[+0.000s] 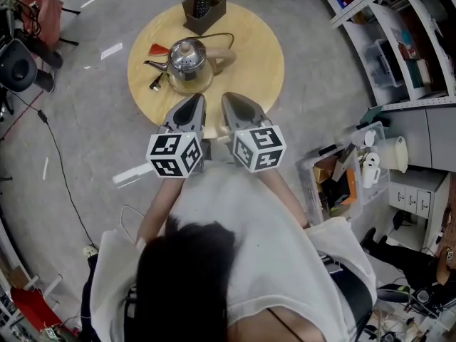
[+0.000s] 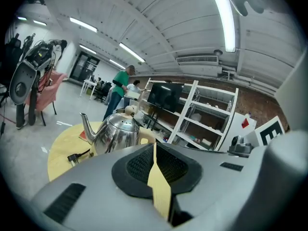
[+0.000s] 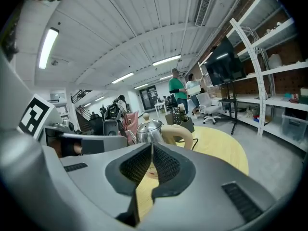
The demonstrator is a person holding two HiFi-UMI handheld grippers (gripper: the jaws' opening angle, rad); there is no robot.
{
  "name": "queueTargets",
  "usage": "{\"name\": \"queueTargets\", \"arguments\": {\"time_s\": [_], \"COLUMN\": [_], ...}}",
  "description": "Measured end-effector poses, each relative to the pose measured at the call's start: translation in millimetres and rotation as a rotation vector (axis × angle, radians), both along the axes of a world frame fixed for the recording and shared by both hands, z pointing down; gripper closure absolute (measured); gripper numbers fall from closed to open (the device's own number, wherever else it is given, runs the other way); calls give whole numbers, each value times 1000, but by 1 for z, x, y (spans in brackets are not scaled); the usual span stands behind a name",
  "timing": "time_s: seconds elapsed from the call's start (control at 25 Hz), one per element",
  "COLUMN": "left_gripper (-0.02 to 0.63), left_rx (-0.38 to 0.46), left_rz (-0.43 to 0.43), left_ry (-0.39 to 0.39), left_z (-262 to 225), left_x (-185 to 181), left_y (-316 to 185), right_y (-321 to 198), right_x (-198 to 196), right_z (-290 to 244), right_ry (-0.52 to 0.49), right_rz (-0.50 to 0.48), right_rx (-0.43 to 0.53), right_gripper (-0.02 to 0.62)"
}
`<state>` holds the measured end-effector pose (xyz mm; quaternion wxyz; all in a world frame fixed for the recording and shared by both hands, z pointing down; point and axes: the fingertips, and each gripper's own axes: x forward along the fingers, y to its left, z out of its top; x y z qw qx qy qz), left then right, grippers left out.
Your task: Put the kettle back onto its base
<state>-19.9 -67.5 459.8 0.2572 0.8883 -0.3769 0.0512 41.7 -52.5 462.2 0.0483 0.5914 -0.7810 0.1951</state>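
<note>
A steel kettle (image 1: 187,66) with a beige handle (image 1: 222,55) stands on the round yellow table (image 1: 260,63), left of its middle. Its base is hidden under it, so I cannot tell whether there is one. My left gripper (image 1: 199,98) and right gripper (image 1: 227,98) hover side by side over the table's near edge, just short of the kettle. Both are shut, with nothing between the pads. The left gripper view has the left gripper (image 2: 154,146) in front of the kettle (image 2: 115,131). The right gripper (image 3: 152,146) points at the kettle (image 3: 149,130) and its handle (image 3: 179,134).
A wooden box with remotes (image 1: 204,6) sits at the table's far edge. A red item (image 1: 158,49) and a black plug (image 1: 154,84) lie left of the kettle. Shelving (image 1: 399,41) and a cluttered crate (image 1: 338,177) stand at the right, a speaker (image 1: 18,66) at the left.
</note>
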Motion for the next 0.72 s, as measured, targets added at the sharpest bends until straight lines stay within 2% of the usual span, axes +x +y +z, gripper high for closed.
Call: {"name": "queueTargets", "arguments": {"time_s": [0.32, 0.72], "left_gripper": [568, 568], "left_rx": [5, 39], "left_rz": [-10, -30], "left_ry": [-16, -58], "left_z": [2, -1], "left_x": [5, 2], "left_y": [14, 18], "right_y": [10, 8], "right_x": [2, -18], "right_z": [11, 8], "right_ry": [78, 121], "right_rz": [-3, -94], "right_rx": [-39, -32], "right_gripper": [568, 568]}}
